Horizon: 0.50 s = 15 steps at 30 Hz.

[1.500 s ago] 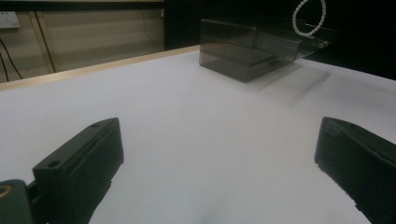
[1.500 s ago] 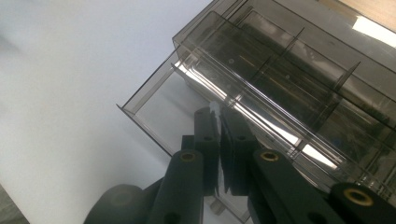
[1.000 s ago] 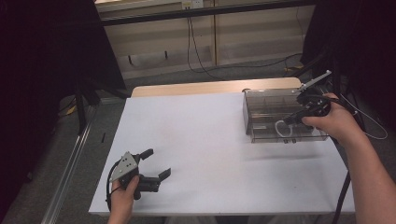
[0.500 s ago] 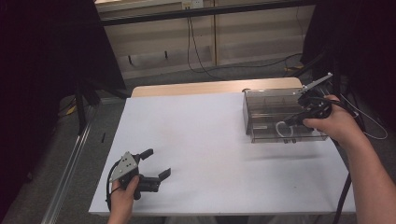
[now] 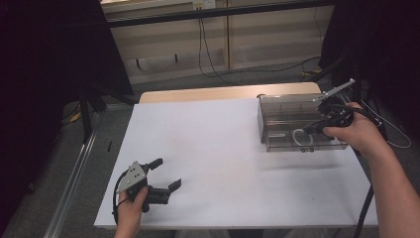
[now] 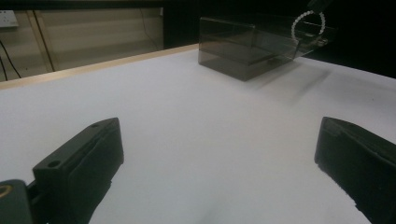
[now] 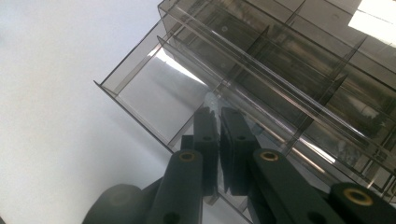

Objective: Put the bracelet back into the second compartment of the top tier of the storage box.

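Holding bead bracelet [image 5: 298, 137] over clear box [image 5: 287, 116], right gripper [image 5: 308, 130] jaws clamped | left gripper [image 5: 166, 174] resting on table [image 5: 223, 148], jaws apart

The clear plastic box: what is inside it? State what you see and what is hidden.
Inside the clear plastic box are dividers and a white bead bracelet held by the right gripper. The hand hides the right end.

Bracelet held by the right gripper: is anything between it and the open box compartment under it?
Nothing visible stands in the way. The bracelet hangs from the shut right gripper just over the smoky box, at its open near compartment. No lid covers that compartment, and it looks bare beneath the bracelet.
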### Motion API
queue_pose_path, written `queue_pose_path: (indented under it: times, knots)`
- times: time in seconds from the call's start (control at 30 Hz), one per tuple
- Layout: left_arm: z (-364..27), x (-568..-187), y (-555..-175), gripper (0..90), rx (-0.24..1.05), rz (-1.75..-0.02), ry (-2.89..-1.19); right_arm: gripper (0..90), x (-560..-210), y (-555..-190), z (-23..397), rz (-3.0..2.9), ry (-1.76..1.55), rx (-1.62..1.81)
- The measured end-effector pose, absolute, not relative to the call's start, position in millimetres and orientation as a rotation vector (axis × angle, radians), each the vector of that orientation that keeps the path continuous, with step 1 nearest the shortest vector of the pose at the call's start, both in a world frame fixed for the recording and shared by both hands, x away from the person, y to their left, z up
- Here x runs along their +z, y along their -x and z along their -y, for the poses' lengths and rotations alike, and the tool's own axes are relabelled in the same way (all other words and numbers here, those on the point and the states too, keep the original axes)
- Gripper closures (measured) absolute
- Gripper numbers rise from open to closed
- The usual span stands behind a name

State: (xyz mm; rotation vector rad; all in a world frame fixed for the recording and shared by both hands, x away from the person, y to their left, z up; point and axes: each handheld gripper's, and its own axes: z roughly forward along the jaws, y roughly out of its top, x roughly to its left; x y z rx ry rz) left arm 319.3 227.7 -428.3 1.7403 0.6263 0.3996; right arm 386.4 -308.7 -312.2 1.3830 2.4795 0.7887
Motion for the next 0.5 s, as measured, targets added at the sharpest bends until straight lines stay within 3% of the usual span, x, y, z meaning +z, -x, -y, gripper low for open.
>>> queue_pose_path:
  times: [0.5]
  knots:
    - [-227.8, -428.1, -319.0, 1.6, 0.403, -0.626, -1.741, 86.0, -318.0, -386.6, 312.6, -2.473, -1.394, 0.779]
